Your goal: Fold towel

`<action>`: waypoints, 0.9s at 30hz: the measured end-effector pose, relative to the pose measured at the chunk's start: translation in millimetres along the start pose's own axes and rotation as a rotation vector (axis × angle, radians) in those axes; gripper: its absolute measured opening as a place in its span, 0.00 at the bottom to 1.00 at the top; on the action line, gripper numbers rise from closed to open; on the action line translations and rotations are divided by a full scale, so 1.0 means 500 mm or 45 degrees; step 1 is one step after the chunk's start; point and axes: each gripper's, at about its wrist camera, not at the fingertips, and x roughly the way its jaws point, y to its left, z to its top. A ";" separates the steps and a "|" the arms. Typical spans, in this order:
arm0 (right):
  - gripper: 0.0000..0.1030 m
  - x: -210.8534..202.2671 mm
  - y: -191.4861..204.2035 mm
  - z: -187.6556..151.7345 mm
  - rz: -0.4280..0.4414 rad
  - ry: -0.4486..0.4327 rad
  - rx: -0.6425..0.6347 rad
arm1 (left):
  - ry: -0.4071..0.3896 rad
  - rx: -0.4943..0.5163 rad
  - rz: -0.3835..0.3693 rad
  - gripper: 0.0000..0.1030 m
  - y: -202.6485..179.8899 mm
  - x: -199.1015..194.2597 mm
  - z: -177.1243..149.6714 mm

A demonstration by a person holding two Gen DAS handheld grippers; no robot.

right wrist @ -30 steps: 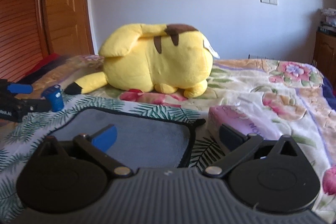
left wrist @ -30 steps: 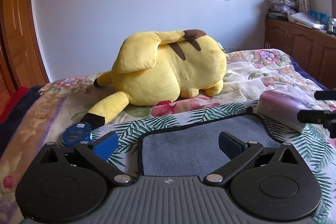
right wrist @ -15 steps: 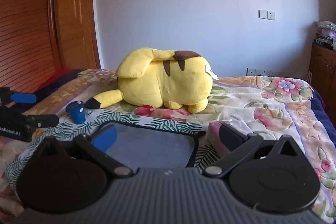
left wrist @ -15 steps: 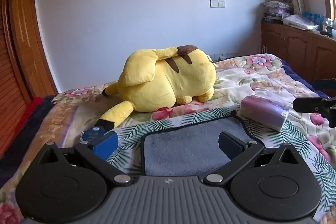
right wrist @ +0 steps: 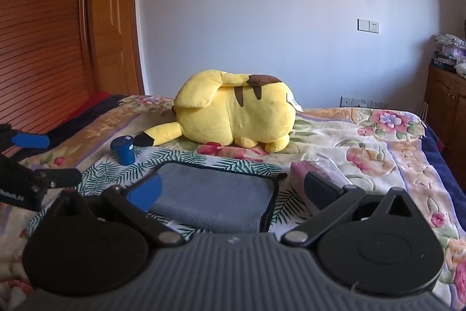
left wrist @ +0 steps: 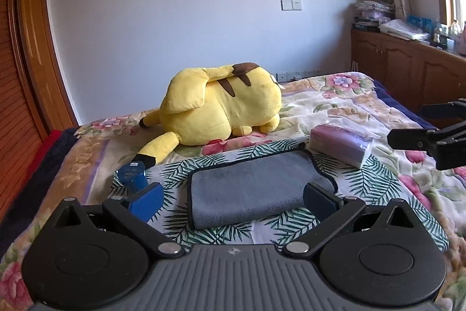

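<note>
Towel (left wrist: 250,188) folded flat on bedspread (left wrist: 349,112), long axis left-right, left gripper (left wrist: 233,200) and right gripper (right wrist: 230,191) spread wide, empty.

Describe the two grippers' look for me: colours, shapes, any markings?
Both match: a grey ribbed body, two black round housings and black linkage arms with silver pivot pins. On the left gripper and the right gripper, one finger is bright blue and the other looks dark. Partial white lettering shows on the left one's side.

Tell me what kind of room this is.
Most likely a home bedroom: the grey towel lies on a bed with a floral quilt, a yellow plush toy behind it, wooden cabinets along the wall.
</note>
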 end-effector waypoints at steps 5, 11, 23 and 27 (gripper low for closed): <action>1.00 -0.030 0.009 -0.010 -0.003 -0.004 0.016 | 0.001 0.007 -0.008 1.00 -0.014 -0.037 -0.017; 1.00 -0.063 0.015 -0.028 -0.010 -0.005 0.042 | -0.006 0.008 0.005 1.00 -0.026 -0.074 -0.040; 1.00 -0.127 0.036 -0.079 -0.031 0.004 0.064 | 0.023 -0.069 0.003 1.00 -0.034 -0.127 -0.109; 1.00 -0.140 0.049 -0.103 -0.023 0.016 0.084 | 0.053 -0.075 0.000 1.00 -0.043 -0.135 -0.144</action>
